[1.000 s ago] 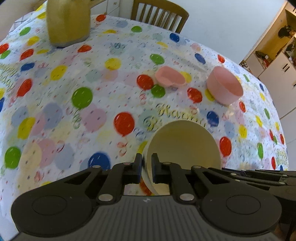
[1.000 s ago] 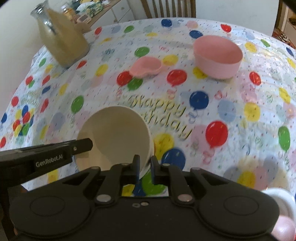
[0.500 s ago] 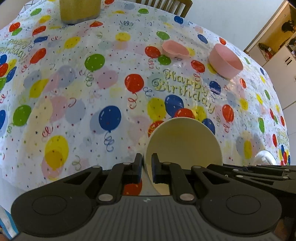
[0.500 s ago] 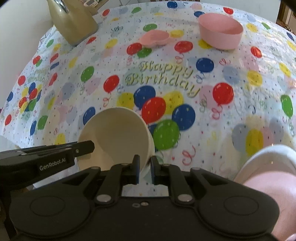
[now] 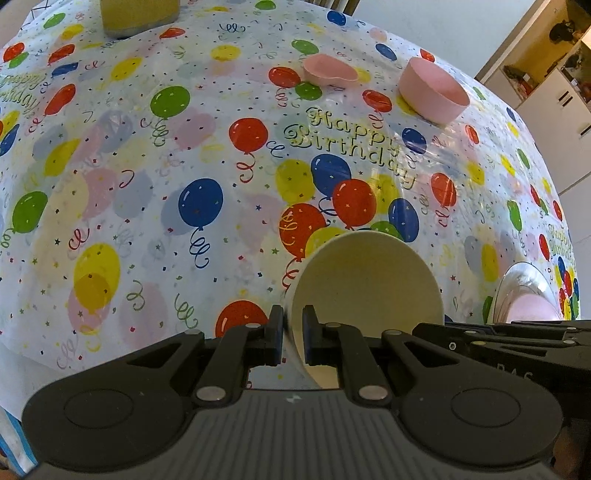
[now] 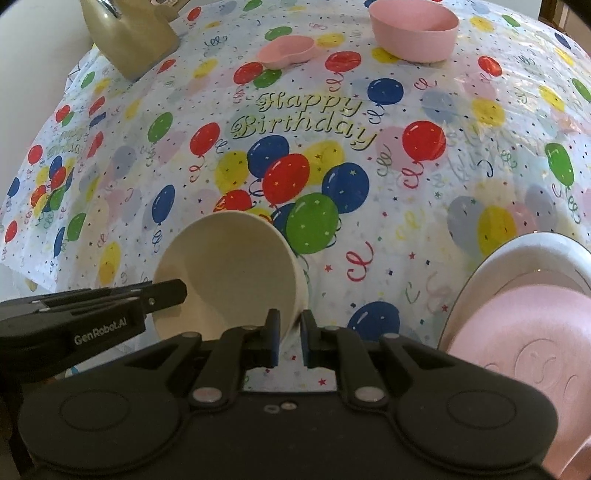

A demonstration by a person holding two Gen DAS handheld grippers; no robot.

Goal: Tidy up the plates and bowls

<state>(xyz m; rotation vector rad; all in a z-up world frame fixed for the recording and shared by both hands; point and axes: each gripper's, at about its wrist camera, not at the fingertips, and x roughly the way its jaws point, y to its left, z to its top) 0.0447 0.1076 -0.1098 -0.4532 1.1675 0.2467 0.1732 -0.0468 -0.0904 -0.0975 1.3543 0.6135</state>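
A cream bowl (image 5: pixel 365 280) is held above the near part of the table by both grippers. My left gripper (image 5: pixel 293 334) is shut on its left rim. My right gripper (image 6: pixel 287 338) is shut on its right rim; the bowl (image 6: pixel 229 280) shows there too. A large pink bowl (image 5: pixel 434 90) (image 6: pixel 413 27) and a small pink dish (image 5: pixel 330 72) (image 6: pixel 286 51) sit at the far side. At the near right a pink plate (image 6: pixel 524 347) lies on a white plate (image 6: pixel 532 251), also seen in the left wrist view (image 5: pixel 524 295).
The table wears a balloon "Happy Birthday" cloth (image 5: pixel 147 177). A yellowish jar (image 5: pixel 138 14) (image 6: pixel 129 33) stands at the far left. A chair and white cabinets (image 5: pixel 554 96) are beyond the table.
Both grippers have pulled back toward the near edge with the cream bowl. The plate stack at the near right has come further into view.
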